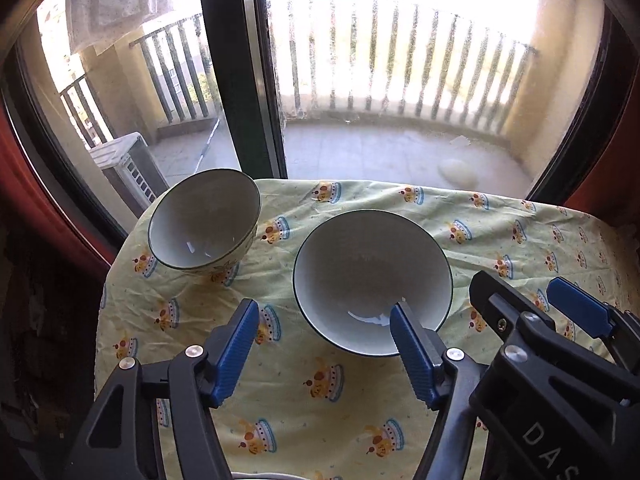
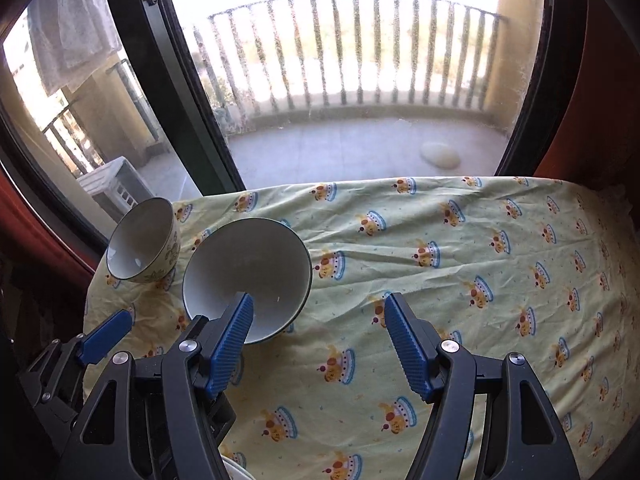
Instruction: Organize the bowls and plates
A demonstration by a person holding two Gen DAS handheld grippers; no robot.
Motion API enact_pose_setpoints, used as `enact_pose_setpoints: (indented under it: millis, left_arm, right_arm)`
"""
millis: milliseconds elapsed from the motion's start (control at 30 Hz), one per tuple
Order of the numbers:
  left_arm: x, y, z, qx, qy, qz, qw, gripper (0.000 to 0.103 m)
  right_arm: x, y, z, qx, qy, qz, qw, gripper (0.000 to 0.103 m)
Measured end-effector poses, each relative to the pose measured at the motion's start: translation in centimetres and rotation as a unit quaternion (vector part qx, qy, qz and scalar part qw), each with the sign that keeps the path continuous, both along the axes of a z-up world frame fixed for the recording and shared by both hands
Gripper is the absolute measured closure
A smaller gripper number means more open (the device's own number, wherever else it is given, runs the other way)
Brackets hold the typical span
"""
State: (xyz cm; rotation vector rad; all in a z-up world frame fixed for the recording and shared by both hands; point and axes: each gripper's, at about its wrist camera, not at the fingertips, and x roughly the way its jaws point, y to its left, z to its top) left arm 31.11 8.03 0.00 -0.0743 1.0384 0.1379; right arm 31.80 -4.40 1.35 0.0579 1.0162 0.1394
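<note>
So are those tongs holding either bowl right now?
No. The left tongs and right tongs are both open and empty; both bowls, patterned and plain, sit free on the cloth.

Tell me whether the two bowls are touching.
Apart. The left wrist view shows patterned cloth between the small bowl and the big bowl.

text: "DAS", cut off at frame edge | on: right tongs' [image 1: 540, 308] black body
</note>
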Motion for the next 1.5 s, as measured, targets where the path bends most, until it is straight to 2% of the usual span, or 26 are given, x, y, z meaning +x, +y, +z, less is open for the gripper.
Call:
enact_pose_setpoints:
  millis: [100, 200, 433, 500, 633, 733, 867, 1200, 1500]
  left_arm:
    - [1.8, 0.6, -0.9, 0.005, -0.001, -0.003, 1.0000, 0.039]
    - [3.4, 1.0, -1.9, 0.018, -0.002, -0.003, 0.9998, 0.040]
    - [6.2, 1.8, -4.6, 0.020, 0.010, -0.005, 0.9997, 0.045]
    - [6.6, 2.0, -5.3, 0.017, 0.018, -0.005, 0.9997, 0.051]
    - [7.0, 2.1, -6.2, 0.019, 0.023, -0.009, 0.9995, 0.059]
    - [7.3, 2.2, -7.0, 0.008, 0.033, -0.014, 0.9993, 0.064]
    - [7.2, 2.0, -7.4, -0.005, 0.037, -0.023, 0.9990, 0.075]
    - [6.5, 2.0, -6.8, -0.001, 0.038, -0.027, 0.9989, 0.077]
    - [5.4, 0.8, -5.0, -0.005, 0.027, -0.029, 0.9992, 0.077]
  right_arm:
    - [1.6, 0.5, -0.8, 0.002, -0.001, -0.006, 1.000, 0.031]
    - [3.3, 1.2, -1.8, -0.005, -0.003, -0.012, 1.000, 0.032]
    - [5.9, 2.5, -4.1, -0.008, 0.006, -0.027, 1.000, 0.036]
    - [6.4, 2.7, -4.7, -0.015, 0.012, -0.031, 0.999, 0.044]
    - [7.1, 3.0, -6.0, -0.021, 0.024, -0.033, 0.999, 0.048]
    - [7.5, 3.1, -6.9, -0.020, 0.035, -0.031, 0.999, 0.054]
    - [7.8, 3.0, -8.0, -0.005, 0.054, -0.028, 0.998, 0.076]
    - [7.3, 3.1, -7.7, -0.013, 0.054, -0.020, 0.998, 0.078]
    - [6.2, 2.0, -5.7, -0.016, 0.045, -0.021, 0.999, 0.078]
